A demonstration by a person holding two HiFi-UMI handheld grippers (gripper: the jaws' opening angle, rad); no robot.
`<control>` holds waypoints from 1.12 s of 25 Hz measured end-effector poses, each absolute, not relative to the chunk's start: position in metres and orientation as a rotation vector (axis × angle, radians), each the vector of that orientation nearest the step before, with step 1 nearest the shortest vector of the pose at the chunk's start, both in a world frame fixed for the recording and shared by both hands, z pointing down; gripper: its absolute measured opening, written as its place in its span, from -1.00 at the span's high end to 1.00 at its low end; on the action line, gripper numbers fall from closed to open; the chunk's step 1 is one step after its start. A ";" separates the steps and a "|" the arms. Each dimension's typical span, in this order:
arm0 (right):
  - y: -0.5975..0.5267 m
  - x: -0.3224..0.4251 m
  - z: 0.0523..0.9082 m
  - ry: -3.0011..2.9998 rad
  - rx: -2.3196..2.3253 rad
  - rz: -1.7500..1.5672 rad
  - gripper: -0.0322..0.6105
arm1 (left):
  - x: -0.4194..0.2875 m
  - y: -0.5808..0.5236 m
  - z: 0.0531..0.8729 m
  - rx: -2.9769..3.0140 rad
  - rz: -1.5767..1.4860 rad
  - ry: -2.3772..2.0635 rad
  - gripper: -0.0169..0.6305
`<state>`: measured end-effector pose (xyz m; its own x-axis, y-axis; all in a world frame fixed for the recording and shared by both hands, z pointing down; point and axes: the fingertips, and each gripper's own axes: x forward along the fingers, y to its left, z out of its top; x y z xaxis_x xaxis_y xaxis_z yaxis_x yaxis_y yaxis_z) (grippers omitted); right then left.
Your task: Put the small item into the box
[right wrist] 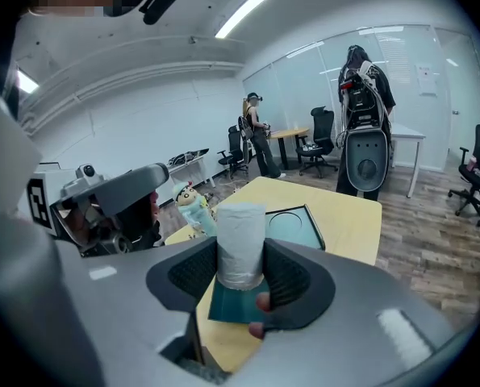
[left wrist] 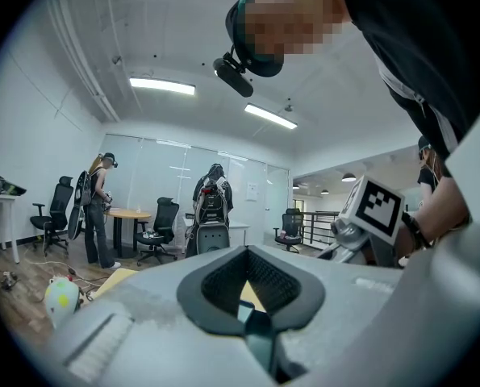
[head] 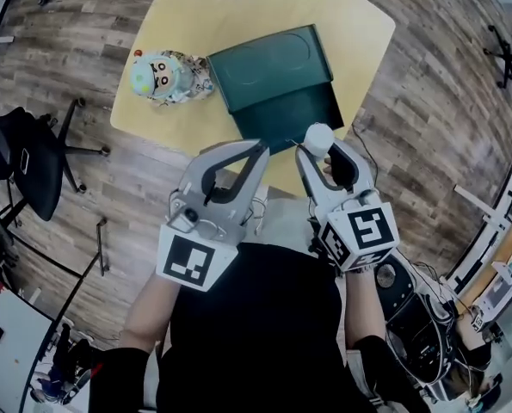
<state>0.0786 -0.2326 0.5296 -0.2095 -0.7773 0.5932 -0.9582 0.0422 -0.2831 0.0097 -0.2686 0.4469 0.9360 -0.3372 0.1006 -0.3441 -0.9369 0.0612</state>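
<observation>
A dark green box [head: 277, 84] lies open on the yellow table [head: 238, 7], its lid flat behind it. My right gripper [head: 318, 147] hovers over the table's near edge, just in front of the box, and is shut on a small white cylinder [head: 317, 136]. In the right gripper view the cylinder [right wrist: 240, 244] stands upright between the pads, with the box [right wrist: 294, 226] beyond it. My left gripper [head: 257, 151] is beside the right one, jaws together and nothing between them. Its own view shows the same shut jaws [left wrist: 248, 297].
A pale blue cartoon doll [head: 165, 77] lies on the table left of the box. A black office chair [head: 23, 157] stands on the wooden floor at left. Cables and equipment [head: 428, 334] crowd the floor at right. People and chairs stand far back [left wrist: 102, 208].
</observation>
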 end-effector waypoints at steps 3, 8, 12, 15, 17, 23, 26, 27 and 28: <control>-0.236 0.075 0.543 -2.041 1.733 0.957 0.34 | 0.012 -0.272 0.450 3.010 0.133 -0.542 0.94; -0.242 0.072 0.567 -2.030 1.681 0.998 0.34 | 0.012 -0.279 0.463 2.989 0.152 -0.559 0.94; -0.250 0.067 0.585 -2.032 1.636 1.036 0.34 | 0.009 -0.285 0.473 2.978 0.170 -0.571 0.94; -0.252 0.065 0.598 -2.023 1.603 1.047 0.34 | 0.008 -0.286 0.479 2.971 0.177 -0.584 0.94; -0.252 0.064 0.607 -2.012 1.580 1.053 0.34 | 0.007 -0.286 0.481 2.969 0.183 -0.586 0.94; -0.249 0.061 0.642 -1.944 1.527 1.094 0.34 | 0.004 -0.288 0.487 2.972 0.199 -0.595 0.94; -0.247 0.062 0.656 -1.912 1.507 1.099 0.34 | 0.003 -0.289 0.488 2.976 0.211 -0.596 0.94; -0.246 0.062 0.660 -1.905 1.501 1.102 0.34 | 0.003 -0.289 0.489 2.976 0.214 -0.597 0.94; -0.246 0.062 0.663 -1.900 1.495 1.106 0.34 | 0.002 -0.289 0.490 2.975 0.217 -0.597 0.94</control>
<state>0.0619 -0.2461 0.6629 -0.2897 -0.5647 0.7728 -0.9509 0.0778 -0.2996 0.0022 -0.2888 0.4900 0.9129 -0.3760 0.1589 -0.3902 -0.9181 0.0692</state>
